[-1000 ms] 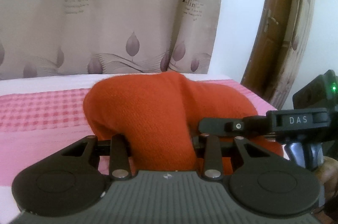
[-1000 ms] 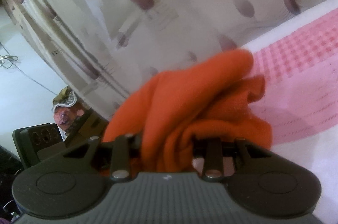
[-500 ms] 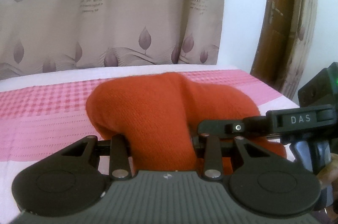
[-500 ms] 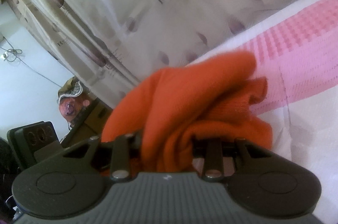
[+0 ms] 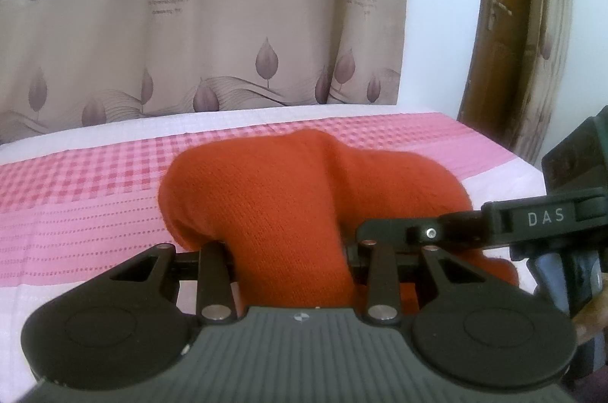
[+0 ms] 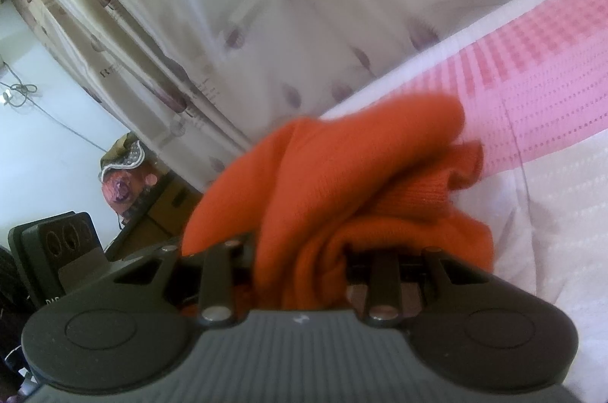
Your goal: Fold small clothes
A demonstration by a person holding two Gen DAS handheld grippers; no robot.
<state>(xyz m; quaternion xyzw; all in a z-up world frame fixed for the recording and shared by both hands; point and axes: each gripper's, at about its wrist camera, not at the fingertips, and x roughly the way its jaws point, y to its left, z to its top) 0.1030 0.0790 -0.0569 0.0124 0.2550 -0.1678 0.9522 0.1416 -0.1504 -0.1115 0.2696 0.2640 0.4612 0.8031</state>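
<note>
Pink bedspread (image 5: 95, 198) carries one orange garment (image 5: 288, 205) — two tools (left (image 5: 290, 253), right (image 6: 300, 251)) each clamping it.

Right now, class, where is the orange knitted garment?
The orange knitted garment is bunched between both hand-held grippers, left and right, above the pink checked bedcover, before the curtain.

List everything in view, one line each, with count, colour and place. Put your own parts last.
orange knit garment: one, orange, bunched on the bedspread, gripped by both tools
bedspread: one, pink check and white, under the garment
curtain: one, beige with leaf print, behind the bed
door frame: one, brown wood, far right in the left view
cardboard box: one, brown, low left in the right view
left tool: one, black, shut on the garment
right tool: one, black, shut on the garment
</note>
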